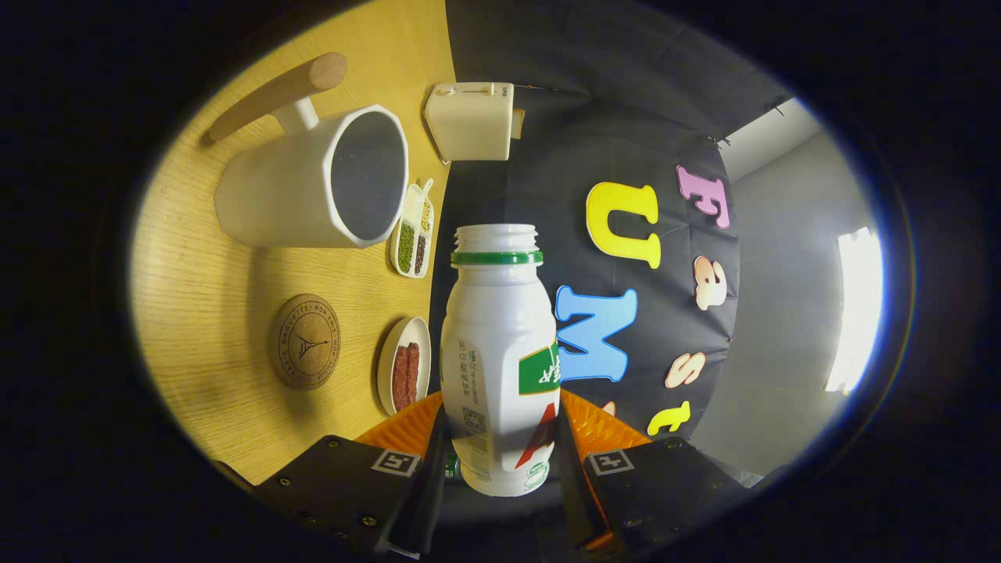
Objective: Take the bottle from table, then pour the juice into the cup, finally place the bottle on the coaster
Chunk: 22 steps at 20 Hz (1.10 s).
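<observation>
A white plastic bottle point(498, 360) with a green neck ring and no cap stands between my fingers. My gripper point(500, 438) is shut on the bottle, both fingers pressing its lower body. The view is rolled sideways, so the wooden table point(203, 313) appears as a wall beside the bottle. A white cup point(313, 184) with a wooden handle lies beyond the fingers, its dark open mouth facing the bottle's neck. A round cork coaster point(305, 342) sits on the table nearer the fingers, beside the bottle's body. The bottle's mouth is a little short of the cup's rim.
A small white dish point(412, 229) with green and dark beans lies between cup and bottle. An oval plate point(403, 365) with reddish strips sits by the coaster. A cream toaster point(471, 121) stands beyond the cup at the table's edge.
</observation>
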{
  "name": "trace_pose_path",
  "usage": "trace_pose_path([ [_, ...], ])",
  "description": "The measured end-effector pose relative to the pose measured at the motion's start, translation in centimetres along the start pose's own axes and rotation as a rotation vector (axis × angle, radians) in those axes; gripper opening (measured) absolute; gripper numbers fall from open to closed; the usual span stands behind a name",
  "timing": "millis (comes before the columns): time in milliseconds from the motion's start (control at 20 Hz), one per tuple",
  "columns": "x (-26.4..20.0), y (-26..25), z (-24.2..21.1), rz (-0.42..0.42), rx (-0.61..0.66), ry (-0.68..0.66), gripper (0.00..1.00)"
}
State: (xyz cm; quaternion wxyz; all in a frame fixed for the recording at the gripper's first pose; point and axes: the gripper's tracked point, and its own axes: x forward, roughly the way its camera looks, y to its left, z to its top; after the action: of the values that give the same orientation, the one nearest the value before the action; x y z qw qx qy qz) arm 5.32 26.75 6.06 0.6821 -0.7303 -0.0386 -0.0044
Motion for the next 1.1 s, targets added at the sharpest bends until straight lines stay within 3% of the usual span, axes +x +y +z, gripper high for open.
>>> trace_pose_path([
  [1100, -0.1, -1.4, 0.5, -0.042, -0.088, -0.014, 0.63],
])
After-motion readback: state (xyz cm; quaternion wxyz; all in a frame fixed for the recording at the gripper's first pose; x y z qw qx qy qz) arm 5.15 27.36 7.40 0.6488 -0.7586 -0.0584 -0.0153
